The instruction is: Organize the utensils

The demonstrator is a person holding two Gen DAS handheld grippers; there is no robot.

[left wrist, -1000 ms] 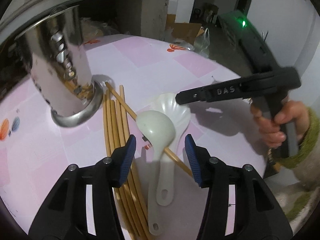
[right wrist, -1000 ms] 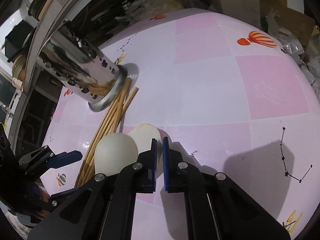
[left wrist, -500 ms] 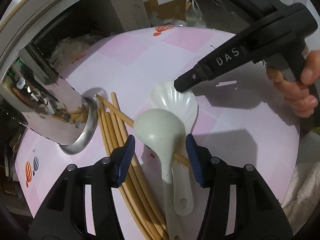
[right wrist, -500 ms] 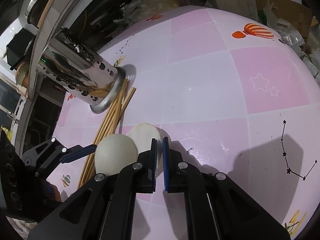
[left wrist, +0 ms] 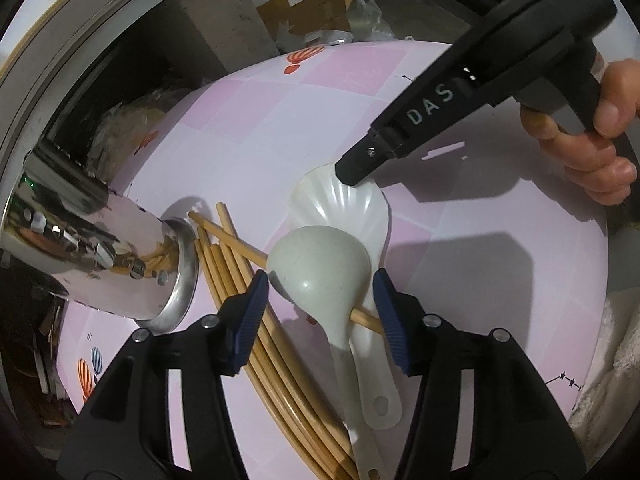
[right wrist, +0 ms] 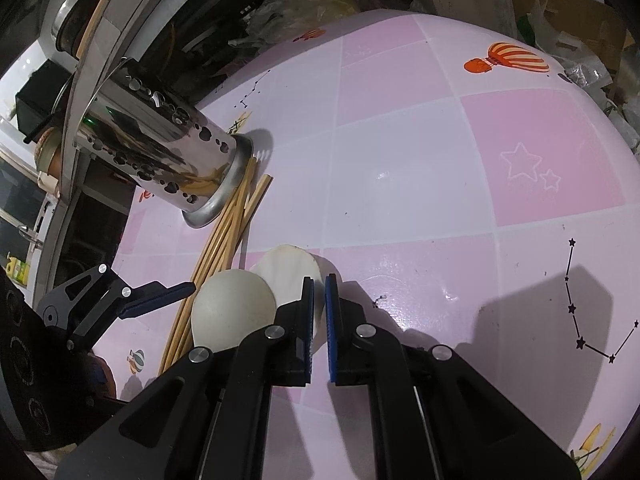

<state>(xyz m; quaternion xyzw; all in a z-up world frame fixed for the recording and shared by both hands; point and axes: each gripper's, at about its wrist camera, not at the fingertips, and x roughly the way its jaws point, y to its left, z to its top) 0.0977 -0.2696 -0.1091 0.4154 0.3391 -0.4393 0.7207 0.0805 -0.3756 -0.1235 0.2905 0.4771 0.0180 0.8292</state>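
A pale grey soup spoon (left wrist: 320, 268) lies bowl-down across a white scalloped spoon (left wrist: 340, 208) and a bundle of wooden chopsticks (left wrist: 240, 280) on the pink table. My left gripper (left wrist: 320, 318) straddles the grey spoon's bowl. Its jaws are closing, and the pads stand just off the bowl's sides. My right gripper (right wrist: 319, 284) is shut on the far rim of the white spoon (right wrist: 288, 268), and its tip (left wrist: 356, 168) rests there. The grey spoon (right wrist: 232, 308) lies left of it. A perforated steel utensil holder (left wrist: 100, 256) stands by the chopstick ends.
The table's far edge (right wrist: 400, 16) borders cardboard and plastic bags on the floor. The steel holder (right wrist: 168, 160) sits near the table's left edge. Bare pink tablecloth (right wrist: 440, 160) stretches to the right. A hand (left wrist: 592, 152) grips the right tool.
The left gripper has rolled and shifted over the grey spoon, so the holder now appears tilted at the left. The right gripper has kept still on the white spoon's rim.
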